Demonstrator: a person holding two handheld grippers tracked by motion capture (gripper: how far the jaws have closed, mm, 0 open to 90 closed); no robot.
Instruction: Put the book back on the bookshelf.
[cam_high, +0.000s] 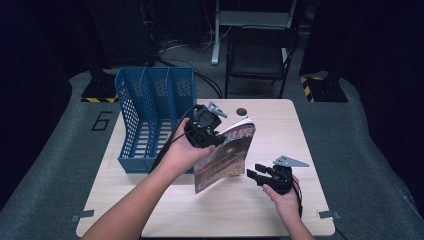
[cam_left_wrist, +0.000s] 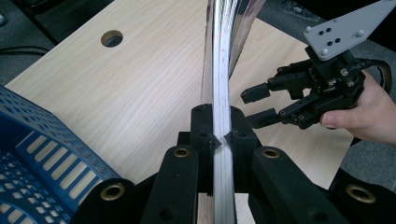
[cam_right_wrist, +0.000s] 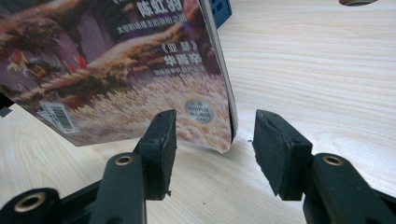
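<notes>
Tongs, left (cam_left_wrist: 219, 140): pads pinching the edge of a magazine (cam_high: 227, 152), held upright and tilted above the tabletop (cam_high: 280, 125), lower corner close to the wood. Tongs, right (cam_high: 256, 173): jaws spread, nothing pinched; the magazine's lower corner (cam_right_wrist: 224, 140) sits between the pads without touching either. Right tongs rest low, just beside the magazine's cover side. File rack (cam_high: 152, 117), blue, three compartments, stands on the tabletop's left part, behind the left hand (cam_high: 182, 150). Cable hole (cam_high: 241, 111) near the far edge.
</notes>
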